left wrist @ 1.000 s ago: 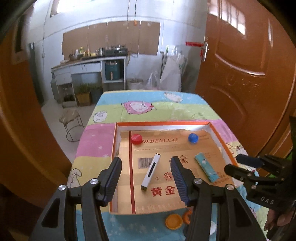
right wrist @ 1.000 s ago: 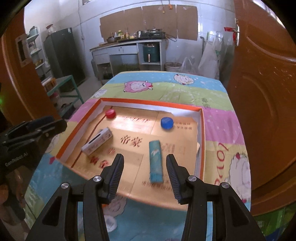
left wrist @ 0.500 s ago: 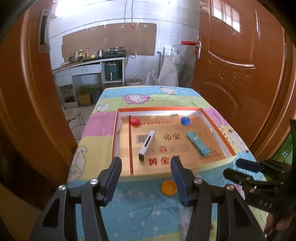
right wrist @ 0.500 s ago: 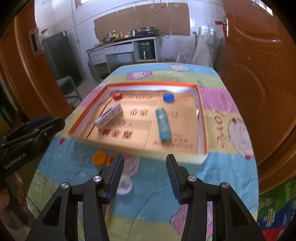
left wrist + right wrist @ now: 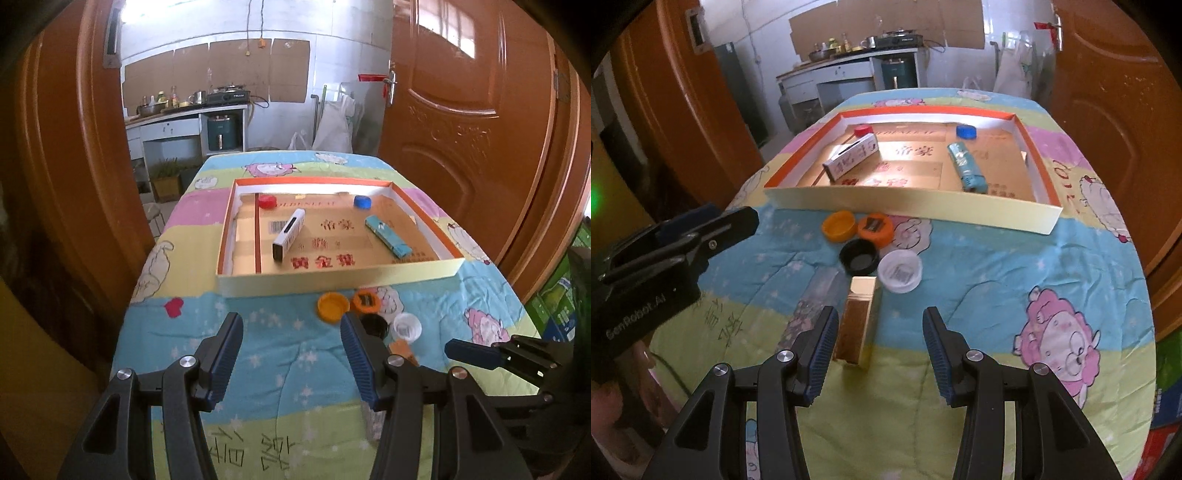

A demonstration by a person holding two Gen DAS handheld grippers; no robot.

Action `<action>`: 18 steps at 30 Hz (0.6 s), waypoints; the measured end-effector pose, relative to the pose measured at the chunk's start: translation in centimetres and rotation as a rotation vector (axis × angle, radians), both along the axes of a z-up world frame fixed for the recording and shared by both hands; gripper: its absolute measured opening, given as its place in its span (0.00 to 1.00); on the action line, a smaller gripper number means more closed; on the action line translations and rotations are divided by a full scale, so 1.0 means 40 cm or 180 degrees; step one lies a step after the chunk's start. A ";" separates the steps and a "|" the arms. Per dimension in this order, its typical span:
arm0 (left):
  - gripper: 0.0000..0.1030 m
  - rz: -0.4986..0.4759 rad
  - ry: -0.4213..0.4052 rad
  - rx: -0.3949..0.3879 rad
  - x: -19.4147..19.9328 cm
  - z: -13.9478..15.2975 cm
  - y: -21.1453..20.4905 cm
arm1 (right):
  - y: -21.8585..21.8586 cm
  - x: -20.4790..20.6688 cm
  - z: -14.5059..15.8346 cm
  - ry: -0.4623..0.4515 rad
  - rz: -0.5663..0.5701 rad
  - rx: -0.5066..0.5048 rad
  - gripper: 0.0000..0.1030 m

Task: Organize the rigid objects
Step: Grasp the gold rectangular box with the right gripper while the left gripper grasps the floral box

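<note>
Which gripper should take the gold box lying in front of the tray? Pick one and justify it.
Right. The gold box lies just ahead of the right gripper, beside its left finger, jaws open. The left gripper is off to the side over bare cloth.

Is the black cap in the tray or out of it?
Out. The black cap lies on the cloth before the tray, beside the white cap.

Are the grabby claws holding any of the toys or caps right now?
No. The left gripper and the right gripper both have open jaws with nothing pinched. The gold box just lies on the blanket below the right one.
</note>
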State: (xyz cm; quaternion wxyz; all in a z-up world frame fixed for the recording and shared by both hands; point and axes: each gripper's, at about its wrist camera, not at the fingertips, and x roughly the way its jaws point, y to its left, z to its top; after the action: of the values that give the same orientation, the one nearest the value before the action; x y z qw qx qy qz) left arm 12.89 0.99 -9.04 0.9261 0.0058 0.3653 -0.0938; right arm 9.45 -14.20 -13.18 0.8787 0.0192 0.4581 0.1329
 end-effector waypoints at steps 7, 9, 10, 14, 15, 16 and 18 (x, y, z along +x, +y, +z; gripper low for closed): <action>0.53 0.0010 0.0021 -0.0015 -0.023 -0.014 0.009 | 0.034 -0.002 -0.019 -0.0011 0.0009 -0.0101 0.47; 0.53 0.0005 0.0023 -0.0006 -0.026 -0.017 0.009 | 0.042 0.002 -0.028 0.0006 0.0008 -0.0136 0.36; 0.53 0.0002 0.0025 -0.0002 -0.027 -0.018 0.008 | 0.046 0.004 -0.032 0.0016 0.0017 -0.0150 0.26; 0.53 -0.0053 0.0051 -0.0009 -0.032 -0.023 -0.002 | 0.063 0.002 -0.043 0.0004 0.0057 -0.0228 0.19; 0.53 -0.0069 0.0059 -0.0011 -0.031 -0.024 -0.005 | 0.063 0.001 -0.042 0.0001 0.0063 -0.0244 0.18; 0.53 -0.0104 0.0075 -0.0018 -0.031 -0.026 -0.011 | 0.061 0.000 -0.041 0.0001 0.0065 -0.0231 0.18; 0.53 -0.0178 0.0111 -0.0020 -0.032 -0.031 -0.027 | 0.043 -0.008 -0.030 -0.0028 0.0026 -0.0183 0.17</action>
State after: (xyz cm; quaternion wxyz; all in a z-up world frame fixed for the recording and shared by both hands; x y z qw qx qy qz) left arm 11.61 -0.08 -10.27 0.9166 0.0116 0.3808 -0.1210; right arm 9.15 -12.47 -14.39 0.8803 -0.0086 0.4579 0.1234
